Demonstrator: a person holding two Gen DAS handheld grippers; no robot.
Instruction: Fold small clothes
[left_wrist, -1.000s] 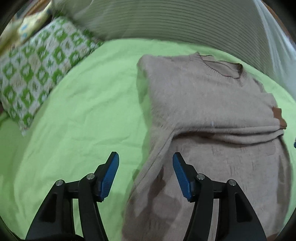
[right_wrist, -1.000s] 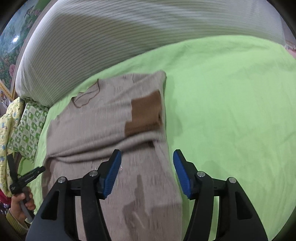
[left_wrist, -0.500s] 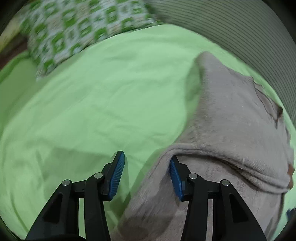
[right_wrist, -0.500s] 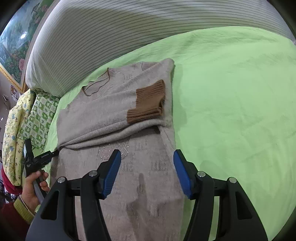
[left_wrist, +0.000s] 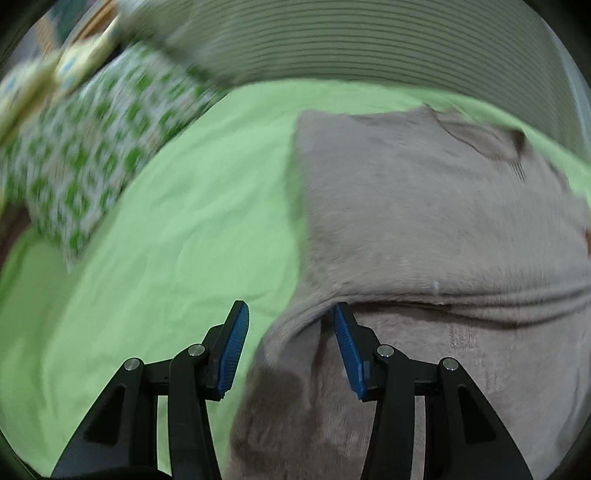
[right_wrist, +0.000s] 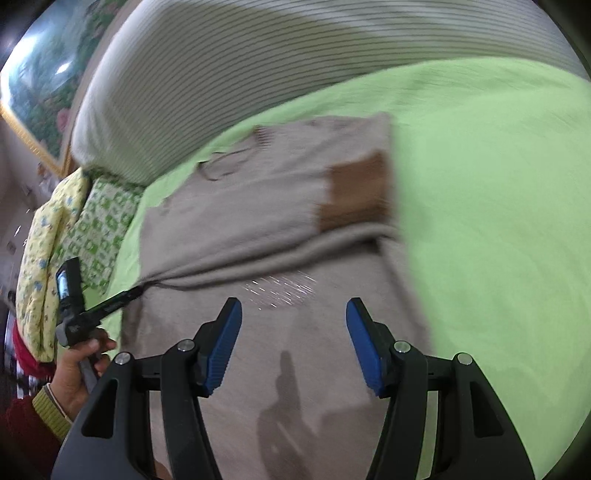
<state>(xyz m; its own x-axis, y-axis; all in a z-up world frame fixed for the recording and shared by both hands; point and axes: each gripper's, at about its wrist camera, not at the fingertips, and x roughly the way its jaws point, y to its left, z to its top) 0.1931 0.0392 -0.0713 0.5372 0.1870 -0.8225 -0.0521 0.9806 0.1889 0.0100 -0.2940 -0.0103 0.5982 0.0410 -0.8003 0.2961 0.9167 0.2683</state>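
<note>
Green bedsheet (left_wrist: 177, 229) covers the bed, and on it a beige knit sweater (left_wrist: 424, 206) is laid flat, collar toward the striped headboard cushion (right_wrist: 258, 62). One sleeve is folded across the chest of the sweater, its brown cuff (right_wrist: 354, 192) lying at the sweater's edge farthest from the patterned pillow (left_wrist: 85, 155).

Half a second ago the left gripper (left_wrist: 290, 343) was aimed mostly at bare sheet; it has since been swung back toward the sweater, so that the side edge just below the folded sleeve now sits between its blue pads (left_wrist: 232, 350) — apart, nothing clamped, though the motion blur makes contact with the cloth hard to judge. This suggests that the next fold, probably bringing the lower body up, is being lined up.

The right gripper (right_wrist: 293, 339) has been brought lower over the sweater's body, below the sleeve fold, its jaws wide apart and empty. The person's left hand (right_wrist: 79, 369) is seen at the sweater's pillow-side edge, gripping the tool's handle and reaching in low.
</note>
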